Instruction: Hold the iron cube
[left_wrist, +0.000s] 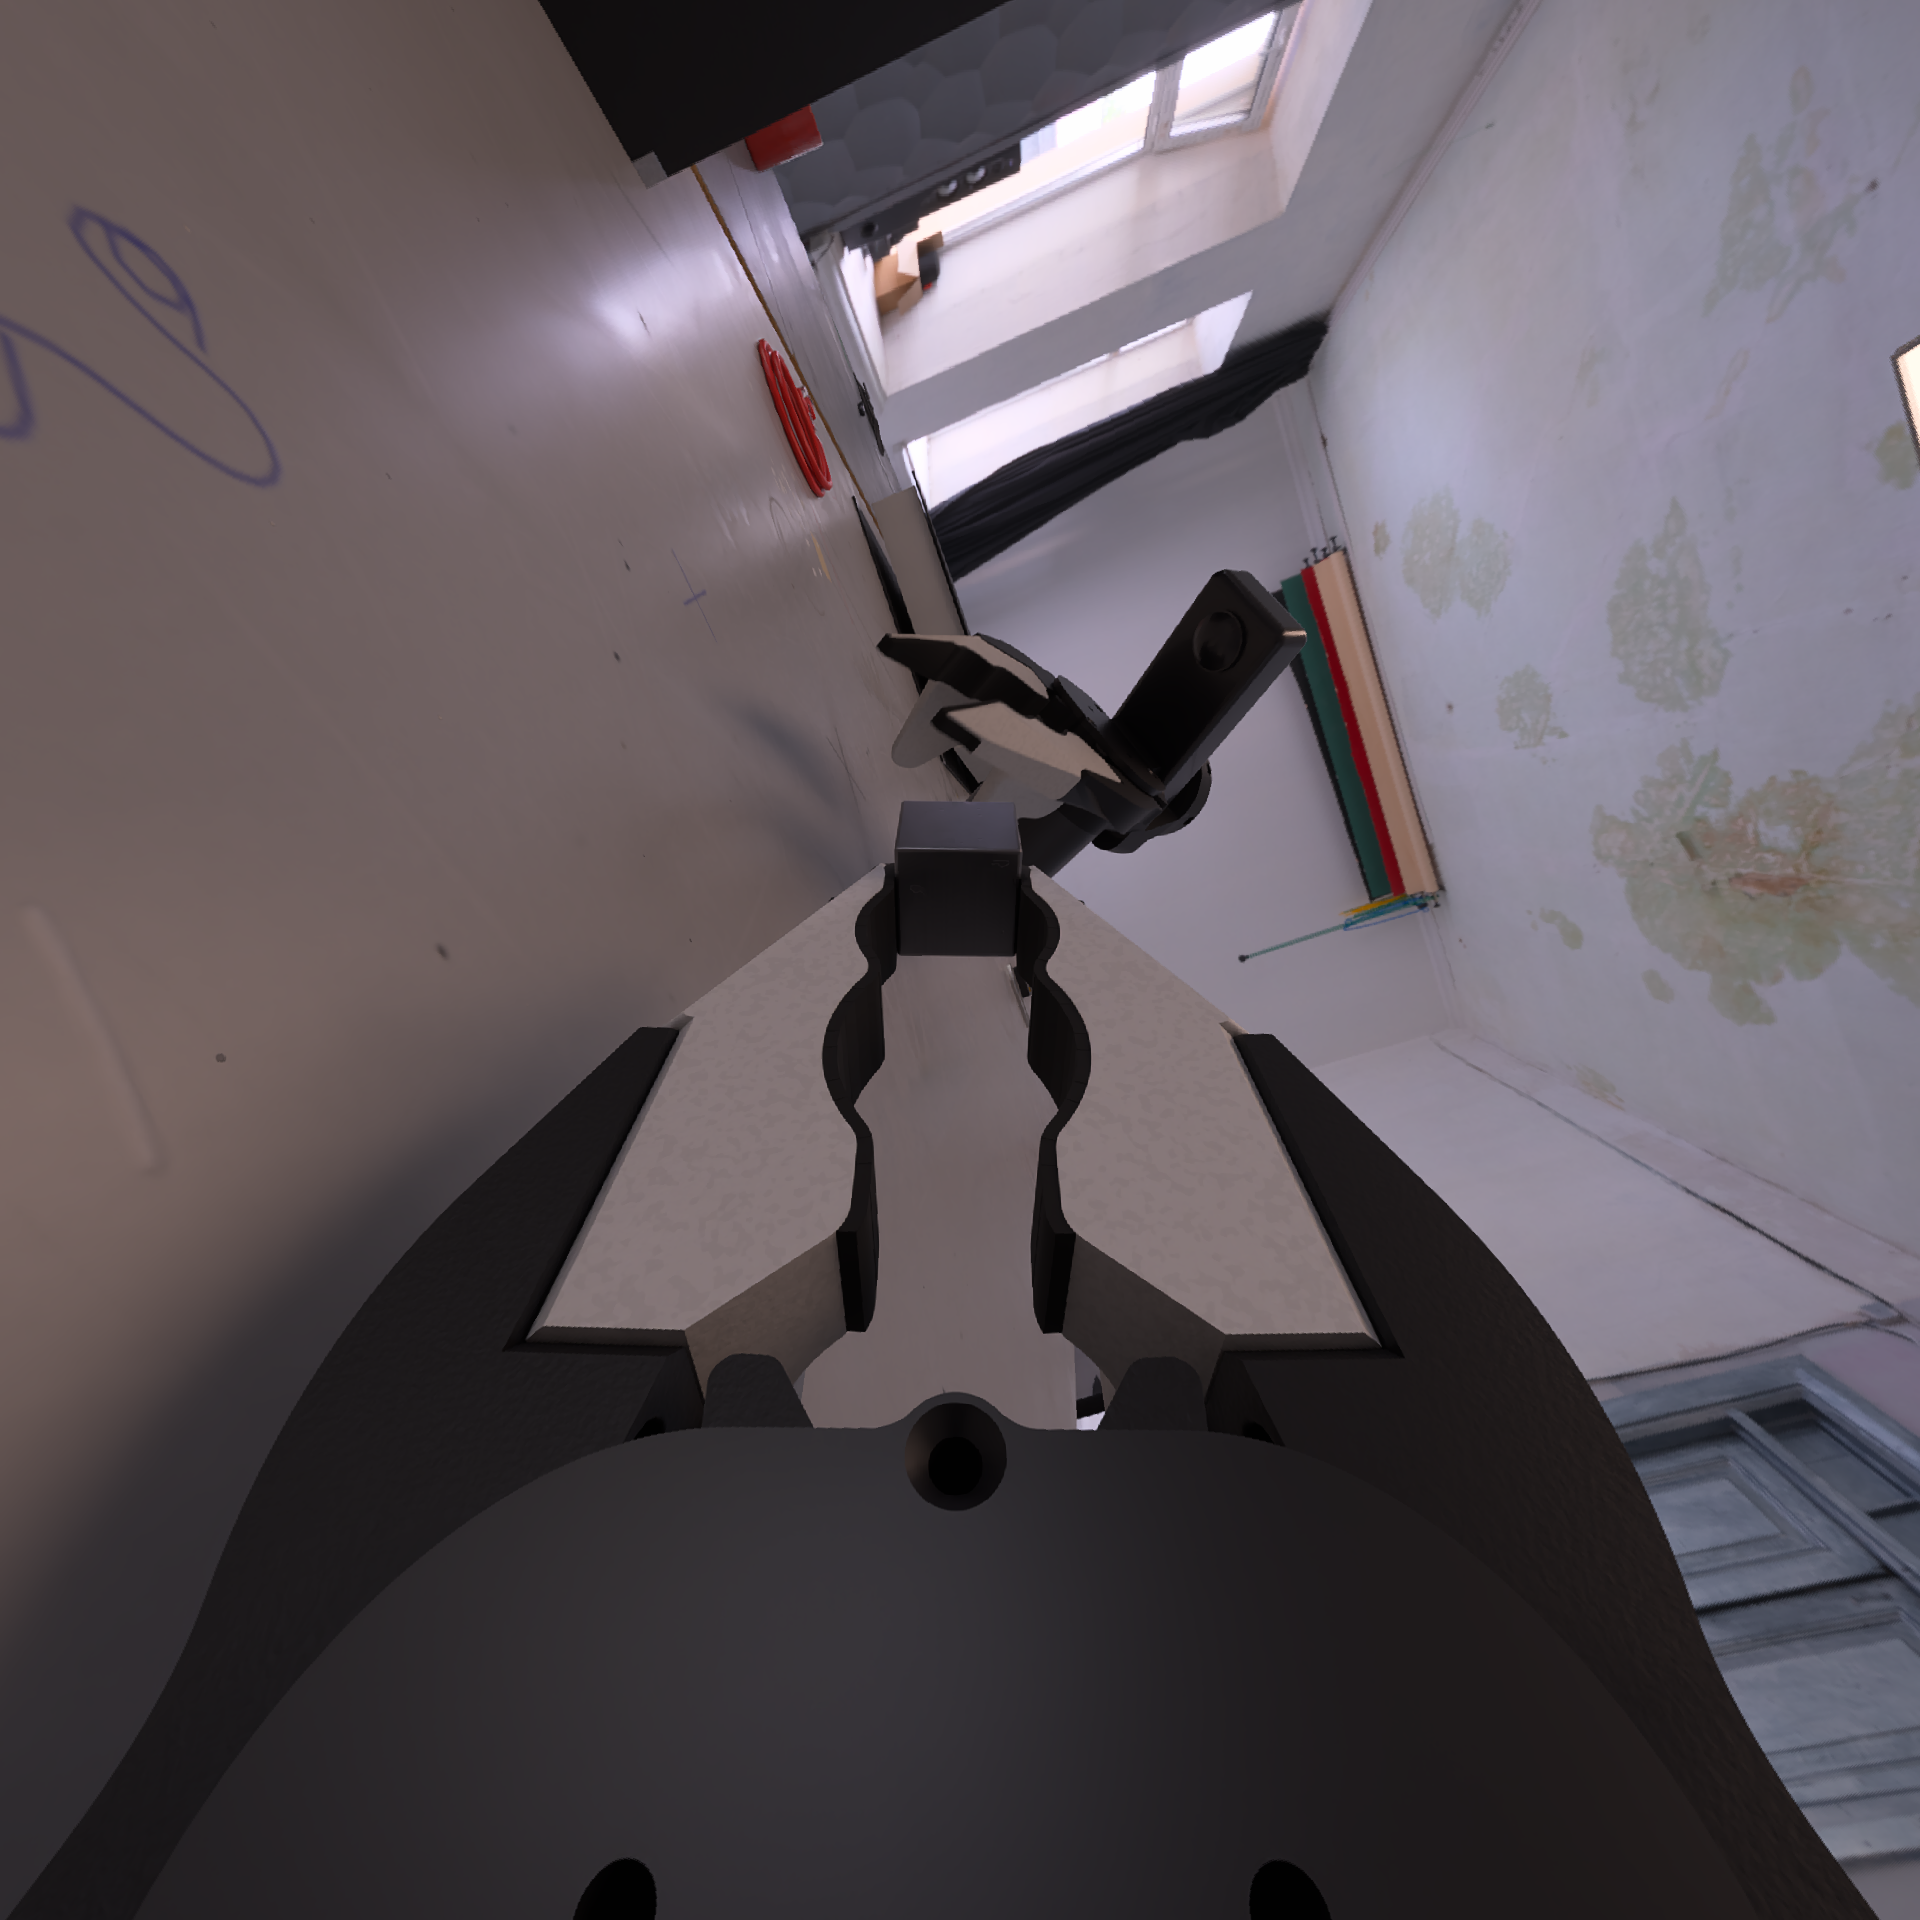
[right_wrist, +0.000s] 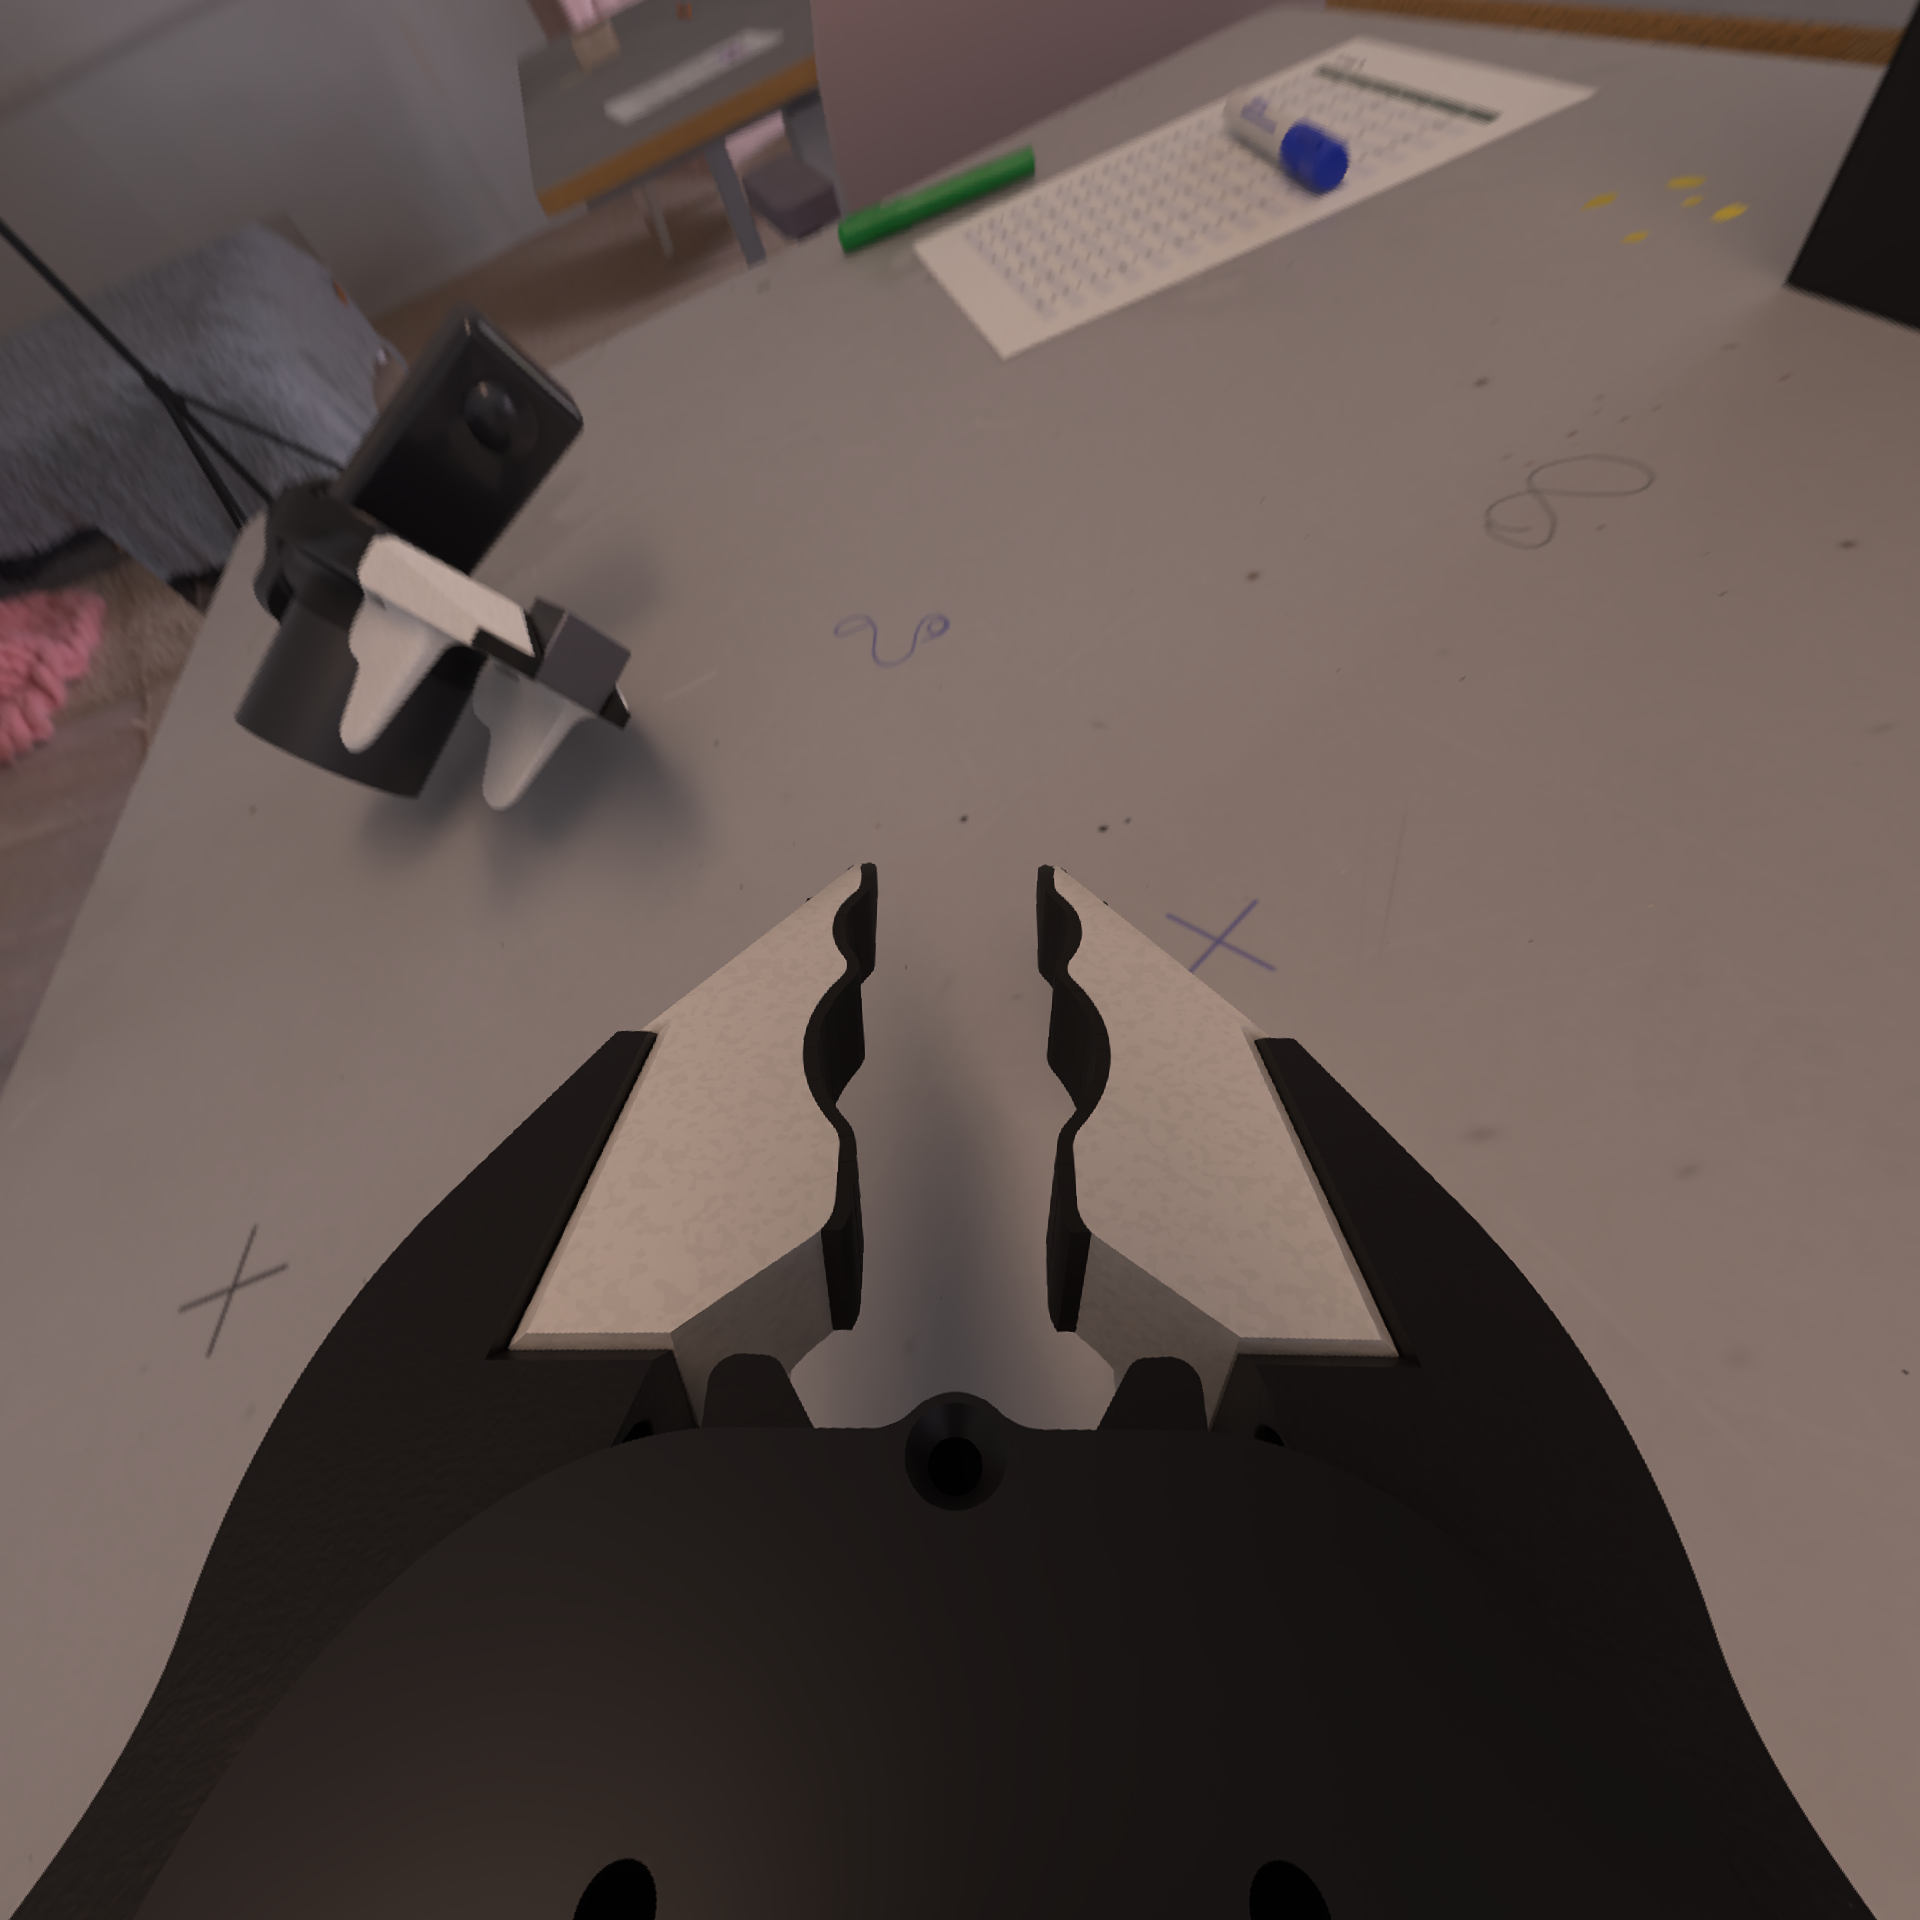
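Observation:
The iron cube (left_wrist: 956, 847) is small and dark grey. My left gripper (left_wrist: 958, 883) is shut on it, with the cube pinched between the fingertips and held above the grey table (left_wrist: 364, 727). In the right wrist view the left gripper (right_wrist: 582, 675) hovers at the far left over the table, with the cube (right_wrist: 592, 657) at its tips. My right gripper (right_wrist: 956, 878) is open and empty, low over the table (right_wrist: 1351, 727). It also shows beyond the cube in the left wrist view (left_wrist: 925, 686), apart from it.
A printed paper sheet (right_wrist: 1143, 208) lies at the far side with a white, blue-capped tube (right_wrist: 1288, 140) on it. A green marker (right_wrist: 935, 197) lies beside it. A black block (right_wrist: 1860, 208) stands at the far right. The table's edge runs along the left.

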